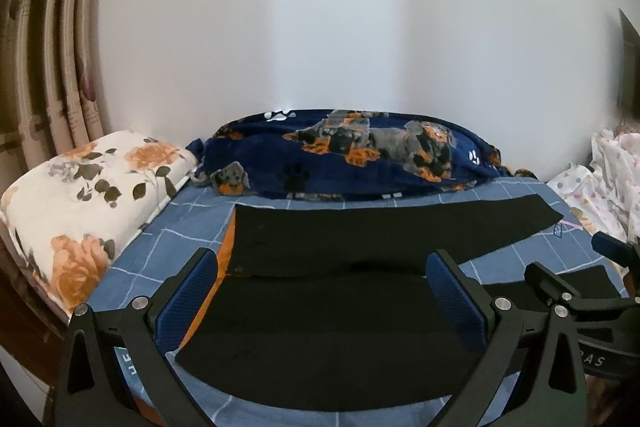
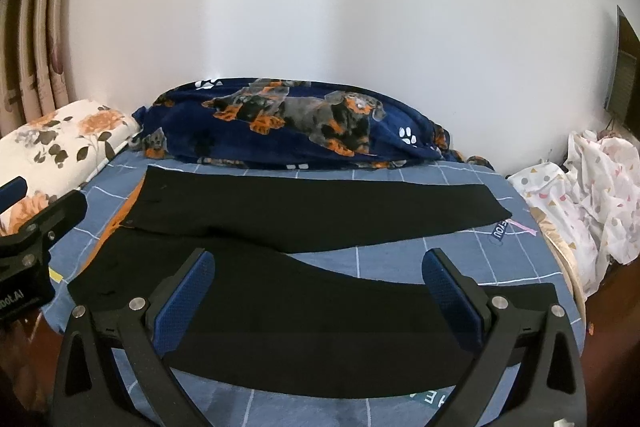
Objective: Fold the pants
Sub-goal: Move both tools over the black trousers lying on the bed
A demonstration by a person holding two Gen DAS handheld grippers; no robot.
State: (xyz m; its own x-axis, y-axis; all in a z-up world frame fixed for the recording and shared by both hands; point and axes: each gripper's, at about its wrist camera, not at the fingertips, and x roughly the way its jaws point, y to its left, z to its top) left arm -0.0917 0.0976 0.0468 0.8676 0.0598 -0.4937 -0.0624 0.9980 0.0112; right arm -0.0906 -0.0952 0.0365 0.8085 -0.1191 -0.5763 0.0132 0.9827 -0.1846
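Black pants (image 1: 360,231) lie spread flat on the blue checked bedsheet (image 1: 192,227), waist at the left with an orange lining edge, the two legs running right in a V. My left gripper (image 1: 322,267) is open and empty above the near leg by the waist. My right gripper (image 2: 320,269) is open and empty above the near leg of the pants (image 2: 320,211), further toward the cuffs. The right gripper shows at the right edge of the left wrist view (image 1: 576,291); the left gripper shows at the left edge of the right wrist view (image 2: 36,223).
A navy dog-print blanket (image 1: 360,159) lies bunched along the wall behind the pants. A floral pillow (image 1: 80,195) sits at the left. White spotted fabric (image 2: 592,195) is piled at the right. Curtains (image 1: 52,67) hang at the far left.
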